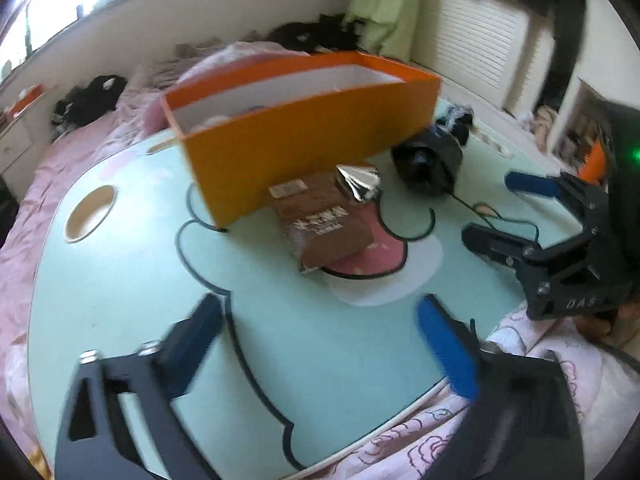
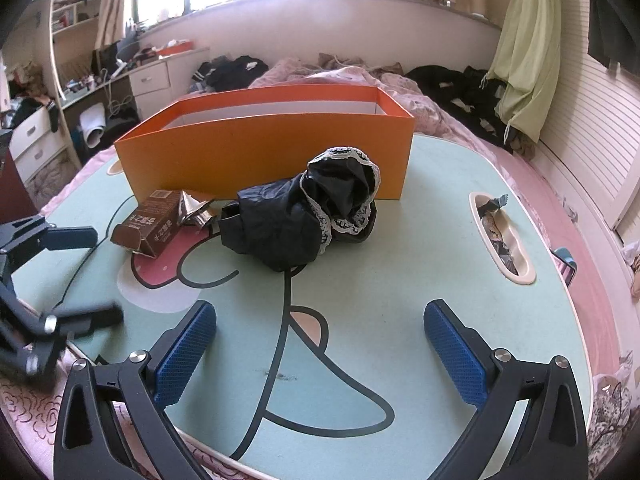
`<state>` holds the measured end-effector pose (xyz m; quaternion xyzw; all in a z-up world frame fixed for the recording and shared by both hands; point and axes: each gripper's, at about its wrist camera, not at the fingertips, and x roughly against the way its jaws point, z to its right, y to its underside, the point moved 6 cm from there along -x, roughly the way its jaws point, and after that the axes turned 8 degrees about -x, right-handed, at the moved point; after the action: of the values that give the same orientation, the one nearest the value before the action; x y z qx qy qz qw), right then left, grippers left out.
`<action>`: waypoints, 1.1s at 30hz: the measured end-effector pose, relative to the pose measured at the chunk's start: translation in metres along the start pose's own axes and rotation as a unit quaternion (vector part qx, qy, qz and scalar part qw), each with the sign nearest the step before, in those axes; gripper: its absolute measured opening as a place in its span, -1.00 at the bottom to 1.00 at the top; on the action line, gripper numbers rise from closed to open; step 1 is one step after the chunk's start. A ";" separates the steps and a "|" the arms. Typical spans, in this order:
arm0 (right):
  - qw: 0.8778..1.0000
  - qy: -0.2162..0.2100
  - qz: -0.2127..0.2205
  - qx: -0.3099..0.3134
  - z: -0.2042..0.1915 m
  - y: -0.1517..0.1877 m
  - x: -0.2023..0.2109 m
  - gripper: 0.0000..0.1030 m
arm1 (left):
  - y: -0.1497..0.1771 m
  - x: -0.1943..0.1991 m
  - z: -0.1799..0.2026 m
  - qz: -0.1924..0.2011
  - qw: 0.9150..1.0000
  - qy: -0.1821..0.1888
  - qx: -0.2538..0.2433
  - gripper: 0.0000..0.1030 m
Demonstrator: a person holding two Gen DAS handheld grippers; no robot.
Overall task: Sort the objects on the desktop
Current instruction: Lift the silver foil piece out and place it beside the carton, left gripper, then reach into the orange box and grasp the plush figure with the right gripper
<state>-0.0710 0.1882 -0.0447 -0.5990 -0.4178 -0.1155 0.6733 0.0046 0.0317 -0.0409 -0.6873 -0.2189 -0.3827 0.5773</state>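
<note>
Two claws: both over the mint-green tabletop, each spread wide with nothing between the pads.
Left claw: released, tilted down at the cartoon print; bare tabletop beneath it.
Right claw: released too, hovering with its blue pads apart; in the left view it sits off to the right of the left claw.
Brown carton: lying flat straight ahead of the left claw, silver torn spout pointing away, touching the box front.
Black bundle: lace-trimmed dark fabric, crumpled, dead ahead of the right claw, just beside the carton and close against the box.
Orange box: open-topped, beyond both items, well ahead of either claw.
Side slot: recess in the tabletop, ahead-right of the right claw, scraps inside.
</note>
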 end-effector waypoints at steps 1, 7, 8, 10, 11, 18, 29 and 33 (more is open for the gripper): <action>1.000 0.000 0.000 0.000 0.000 0.000 0.000 1.00 | 0.000 0.000 0.000 0.002 1.000 0.001 0.000 0.99; 1.000 -0.001 -0.001 -0.003 0.004 0.002 0.003 1.00 | 0.001 0.002 -0.002 0.008 1.000 -0.003 0.007 0.99; 1.000 -0.004 -0.002 -0.003 0.006 0.002 0.004 1.00 | 0.001 0.003 -0.003 0.008 1.000 -0.003 0.007 0.99; 1.000 -0.017 -0.006 -0.005 0.007 0.004 0.008 1.00 | 0.000 0.002 -0.002 0.008 1.000 -0.002 0.008 0.99; 1.000 -0.025 -0.009 -0.004 0.009 0.005 0.011 1.00 | 0.001 0.003 -0.002 0.009 1.000 -0.002 0.008 0.99; 0.998 -0.050 0.012 -0.040 0.028 -0.031 0.036 1.00 | -0.001 0.001 -0.003 0.008 1.000 -0.001 0.008 0.99; 0.977 -0.125 -0.031 -0.168 0.051 -0.130 -0.021 0.99 | -0.001 0.003 -0.006 0.012 1.000 0.000 0.009 0.99; 0.976 -0.143 -0.048 -0.160 0.035 -0.125 -0.028 0.99 | -0.002 0.003 -0.006 0.012 1.000 0.000 0.008 0.99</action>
<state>-0.1853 0.1776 0.0218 -0.6881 -0.5146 -0.1262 0.4958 0.0031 0.0260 -0.0371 -0.6852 -0.2138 -0.3734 0.5876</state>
